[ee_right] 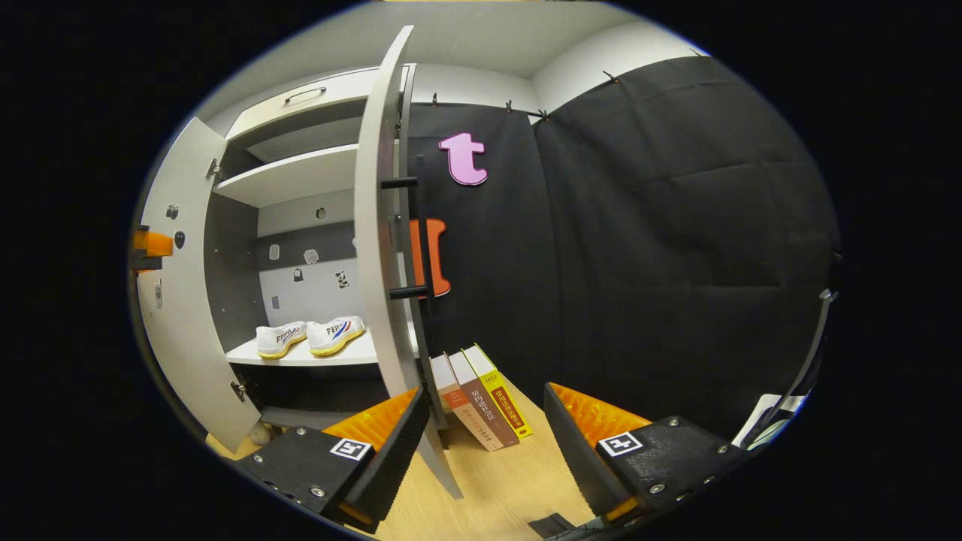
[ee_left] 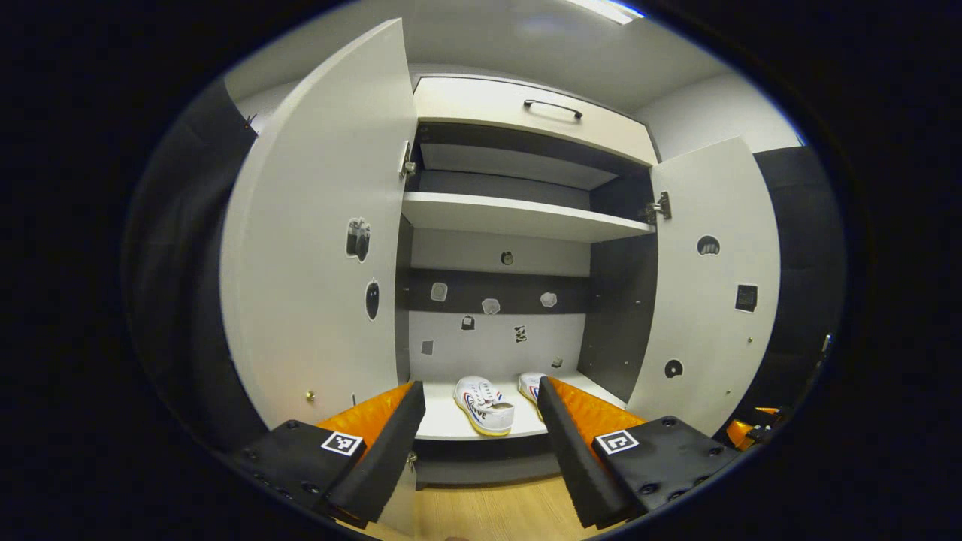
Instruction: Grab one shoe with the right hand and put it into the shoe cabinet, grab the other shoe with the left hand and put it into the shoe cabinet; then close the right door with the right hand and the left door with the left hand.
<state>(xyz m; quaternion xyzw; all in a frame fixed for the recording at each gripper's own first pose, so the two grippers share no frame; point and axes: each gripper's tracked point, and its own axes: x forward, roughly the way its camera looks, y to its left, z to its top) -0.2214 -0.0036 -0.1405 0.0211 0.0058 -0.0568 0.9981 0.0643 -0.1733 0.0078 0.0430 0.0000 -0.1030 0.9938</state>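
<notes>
Both shoes (ee_right: 308, 336) lie inside the cabinet (ee_left: 526, 218); 2 doors (ee_right: 383, 248) probably wait wide; both tools (ee_left: 481, 421) (ee_right: 481, 428) released, empty.

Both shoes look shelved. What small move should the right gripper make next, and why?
Probably push the right door shut with the right gripper. Both shoes sit on the cabinet's bottom shelf, both doors stand open, and the door's edge is just ahead of its open jaws.
</notes>
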